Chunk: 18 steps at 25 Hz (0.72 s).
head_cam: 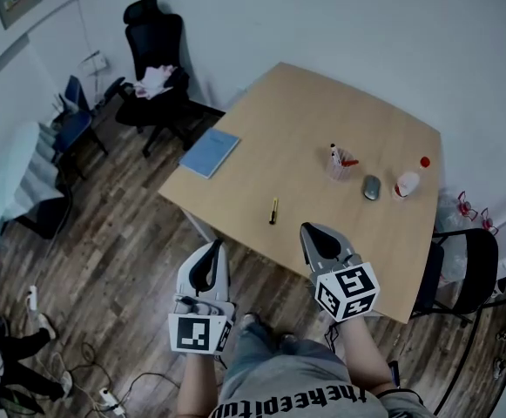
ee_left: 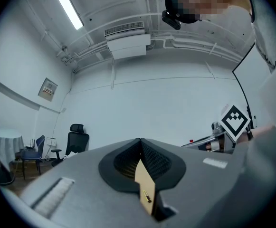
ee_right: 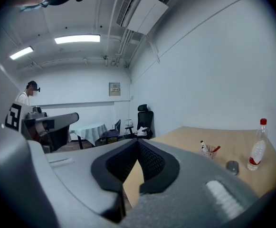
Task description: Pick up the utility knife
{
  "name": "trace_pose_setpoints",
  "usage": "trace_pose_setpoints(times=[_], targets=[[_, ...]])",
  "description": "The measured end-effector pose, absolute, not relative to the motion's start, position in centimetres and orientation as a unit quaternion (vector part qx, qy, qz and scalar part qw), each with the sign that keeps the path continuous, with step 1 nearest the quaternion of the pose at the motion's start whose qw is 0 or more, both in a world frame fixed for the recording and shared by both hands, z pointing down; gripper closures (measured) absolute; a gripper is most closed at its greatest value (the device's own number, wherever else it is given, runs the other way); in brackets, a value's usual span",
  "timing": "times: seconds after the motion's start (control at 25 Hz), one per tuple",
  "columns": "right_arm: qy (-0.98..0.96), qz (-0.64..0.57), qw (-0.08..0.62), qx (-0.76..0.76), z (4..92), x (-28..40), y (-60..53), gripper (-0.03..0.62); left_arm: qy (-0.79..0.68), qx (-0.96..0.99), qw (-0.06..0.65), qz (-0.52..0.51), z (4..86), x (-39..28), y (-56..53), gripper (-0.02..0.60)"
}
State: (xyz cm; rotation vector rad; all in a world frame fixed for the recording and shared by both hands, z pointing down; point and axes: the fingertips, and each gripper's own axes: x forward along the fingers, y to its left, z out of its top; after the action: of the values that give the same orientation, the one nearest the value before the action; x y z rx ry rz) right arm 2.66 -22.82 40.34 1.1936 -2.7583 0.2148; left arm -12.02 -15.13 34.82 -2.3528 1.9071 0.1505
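**Table stock and both tongs, with the utility knife not yet picked up**

Item 1. The utility knife, yellow and black, is lying flat on the wooden table. It is sitting near the table's front edge with nothing touching it. It is lying ahead of the gap between the two tongs and clear of both.

Item 2. The left tongs are hanging over the wooden floor, just short of the table's edge. Their jaws are sitting together and holding nothing. The knife is showing through the notch below the pads in the left gripper view.

Item 3. The right tongs are reaching over the table's front edge, to the right of the knife. Their jaws are pressing together too, with nothing caught between them.

Item 4. A small pen cup is standing upright right of the table's middle. It is holding a white marker and a red pen, both sticking out above the rim.

Item 5. A clear bottle with a red cap is standing toward the table's right side. What is filling it cannot be told.

Item 6. A grey mouse is lying between the pen cup and the bottle, near both.

Item 7. A blue notebook is lying flat at the table's left corner, well apart from the other pieces.

Item 8. A black office chair is standing beyond the table and carrying a bundle of white cloth on its seat.
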Motion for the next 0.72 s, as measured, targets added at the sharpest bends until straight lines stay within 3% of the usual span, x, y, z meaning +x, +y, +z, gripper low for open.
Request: trace_pose_setpoints(times=[0.72], targets=[[-0.860,0.225,0.146,0.434,49.5,-1.2,-30.0,0.591,0.583,-0.810,0.040,0.042,36.3,-15.7,-21.1,0.561]])
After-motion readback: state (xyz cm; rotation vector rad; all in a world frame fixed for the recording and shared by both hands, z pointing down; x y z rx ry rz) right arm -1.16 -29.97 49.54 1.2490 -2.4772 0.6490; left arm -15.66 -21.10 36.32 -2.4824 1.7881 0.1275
